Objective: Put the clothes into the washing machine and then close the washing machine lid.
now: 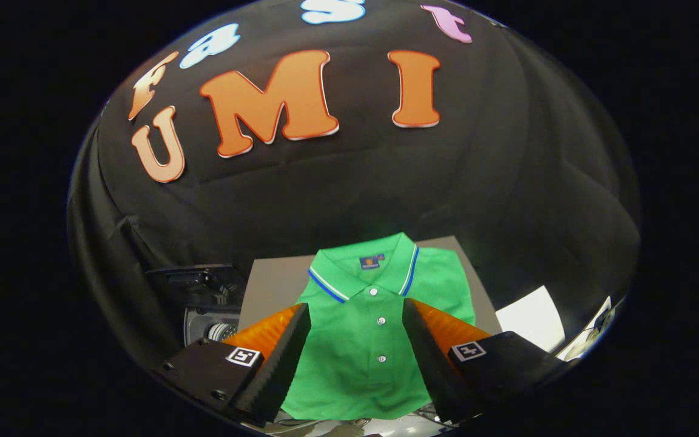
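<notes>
Between the spread fingers lies a folded green polo shirt (364,340), flat on a grey worktop (270,282) with its collar pointing away toward the black cloth wall. The gripper (355,315) hangs over the lower half of the shirt, its fingers (292,346) wide apart on either side of the button placket and pinching nothing; whether the tips touch the fabric I cannot tell from here. Off to the left, just past the worktop's edge, sits a dark machine with a round opening (207,303), which looks to be the washing machine, though its lid is hard to make out. A white sheet of paper (531,318) lies to the right.

By my reckoning this is the very first step: reaching for the clothes, with nothing yet lifted. The next move calls for lowering onto the shirt and closing on a good bunch of cloth, deep enough that the folded layers come up together, then carrying it left to the machine.
</notes>
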Motion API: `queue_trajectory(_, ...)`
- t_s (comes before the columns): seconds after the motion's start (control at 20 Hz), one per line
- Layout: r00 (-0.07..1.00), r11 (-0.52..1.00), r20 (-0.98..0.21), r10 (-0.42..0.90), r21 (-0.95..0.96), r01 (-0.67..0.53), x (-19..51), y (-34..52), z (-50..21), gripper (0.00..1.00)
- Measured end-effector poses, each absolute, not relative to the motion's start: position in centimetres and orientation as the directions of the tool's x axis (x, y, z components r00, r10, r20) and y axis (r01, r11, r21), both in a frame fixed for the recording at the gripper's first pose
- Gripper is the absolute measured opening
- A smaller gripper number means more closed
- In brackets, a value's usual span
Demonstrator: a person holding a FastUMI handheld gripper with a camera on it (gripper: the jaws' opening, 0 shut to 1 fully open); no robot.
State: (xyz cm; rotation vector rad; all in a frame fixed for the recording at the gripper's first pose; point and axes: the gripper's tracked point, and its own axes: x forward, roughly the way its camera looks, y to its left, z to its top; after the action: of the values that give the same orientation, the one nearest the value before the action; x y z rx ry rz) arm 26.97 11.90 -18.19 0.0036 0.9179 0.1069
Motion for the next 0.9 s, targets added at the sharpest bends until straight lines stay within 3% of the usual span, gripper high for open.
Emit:
queue_trajectory(0.65, 0.274, 0.999, -0.960, 0.048, 0.044, -0.021, 26.0, 9.0, -26.3, 0.99)
queue_trajectory(0.9, 0.210, 0.993, -0.978, -0.003, -0.027, -0.114, 25.8, 9.0, -27.0, 0.98)
